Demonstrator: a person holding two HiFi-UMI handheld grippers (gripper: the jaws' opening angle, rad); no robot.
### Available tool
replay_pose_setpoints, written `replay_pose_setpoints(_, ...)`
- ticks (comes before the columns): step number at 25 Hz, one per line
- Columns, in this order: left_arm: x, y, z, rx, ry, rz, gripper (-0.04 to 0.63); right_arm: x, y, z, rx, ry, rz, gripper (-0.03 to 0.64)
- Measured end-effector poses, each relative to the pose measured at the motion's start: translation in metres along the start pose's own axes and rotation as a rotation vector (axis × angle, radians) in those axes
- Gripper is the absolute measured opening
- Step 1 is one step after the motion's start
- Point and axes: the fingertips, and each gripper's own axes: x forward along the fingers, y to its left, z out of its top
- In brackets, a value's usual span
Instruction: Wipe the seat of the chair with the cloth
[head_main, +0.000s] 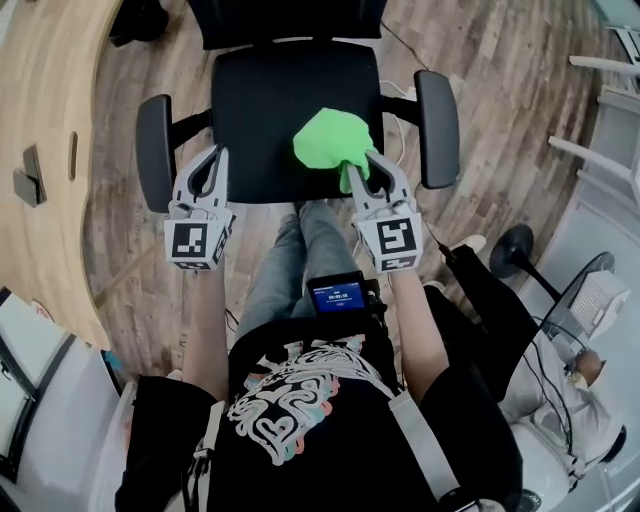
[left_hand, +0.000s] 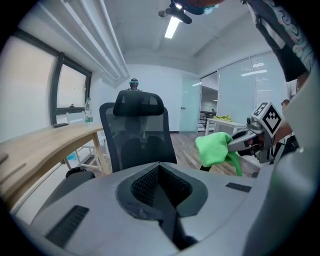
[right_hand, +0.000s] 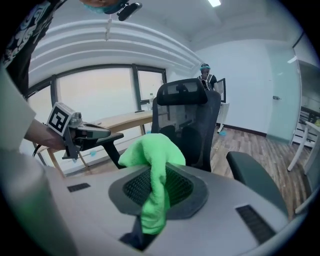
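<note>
Wipe just under way: my right tongs (head_main: 362, 165) clamp the green cloth (head_main: 333, 140) over the black chair seat (head_main: 262, 110), front right corner. Most of the seat seems still to go, and my left tongs (head_main: 214, 155) hang closed and empty nearby.

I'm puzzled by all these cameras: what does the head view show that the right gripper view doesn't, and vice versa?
Only the head view: the black seat from above and the small screen on the person's front. Only the right gripper view: the chair's headrest and the big windows. Both: the green cloth pinched in the right gripper.
</note>
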Motion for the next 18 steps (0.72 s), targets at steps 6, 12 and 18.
replay_pose_setpoints(6, -0.022, -0.007, 0.039, 0.005, -0.039, 0.013, 0.002, -0.032, -0.011, 0.027, -0.006, -0.052, -0.032, 0.057)
replay_pose_setpoints(12, -0.038, -0.023, 0.096, 0.055, -0.121, 0.006, 0.002, -0.064, -0.013, 0.068, -0.028, -0.127, -0.055, 0.057)
replay_pose_setpoints(18, -0.062, -0.03, 0.126, 0.08, -0.165, 0.018, 0.002, -0.098, -0.011, 0.092, -0.037, -0.174, -0.081, 0.057)
